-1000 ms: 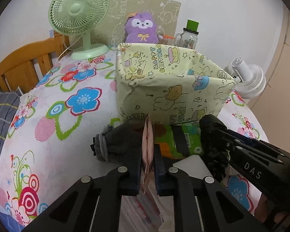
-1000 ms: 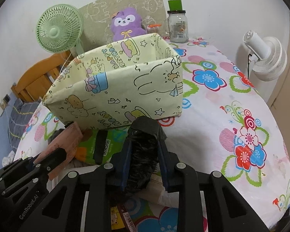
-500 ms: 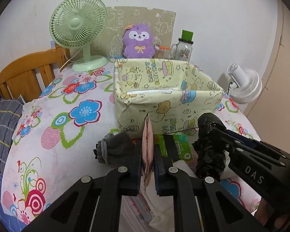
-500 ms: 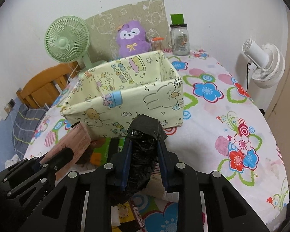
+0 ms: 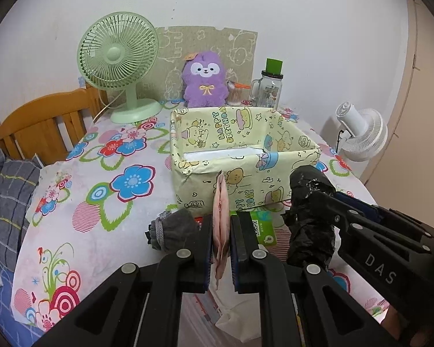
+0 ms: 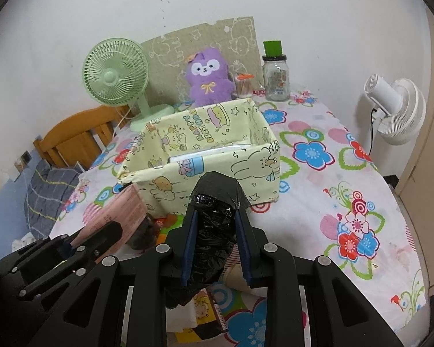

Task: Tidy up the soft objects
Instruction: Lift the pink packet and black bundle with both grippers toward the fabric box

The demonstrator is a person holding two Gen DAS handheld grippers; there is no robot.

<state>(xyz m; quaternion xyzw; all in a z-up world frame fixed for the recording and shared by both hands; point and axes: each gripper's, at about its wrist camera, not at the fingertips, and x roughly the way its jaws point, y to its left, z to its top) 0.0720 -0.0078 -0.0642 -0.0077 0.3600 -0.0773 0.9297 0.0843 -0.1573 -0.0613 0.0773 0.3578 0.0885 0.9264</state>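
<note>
The pink packet [image 5: 220,219], thin and flat, stands on edge between the pads of the left hand-held gripper [image 5: 220,231], which is clamped on its lower half; it looks light and limp, likely to flop above the pinch, so a hold near the middle seems wiser than one at an edge; just to that gripper's right, the black plastic bundle [image 6: 214,231] is squeezed in the closed right hand-held gripper [image 6: 215,234]; it appears crumpled, slick and compressible, so I judge it could slip out if the pinch eases. Both are carried above the desk [image 5: 101,173], short of the yellow cartoon-print box [image 5: 246,156] that sits directly ahead of both grippers; its far side already holds something pale. Below and left of the left gripper lies one grey knitted item [image 5: 170,228]; below and to its right, one green packet [image 5: 261,225]. Beyond the box: one purple plush [image 5: 204,81], one green fan [image 5: 118,63], one jar [image 5: 269,86]; far right, one white fan [image 5: 361,133].
</note>
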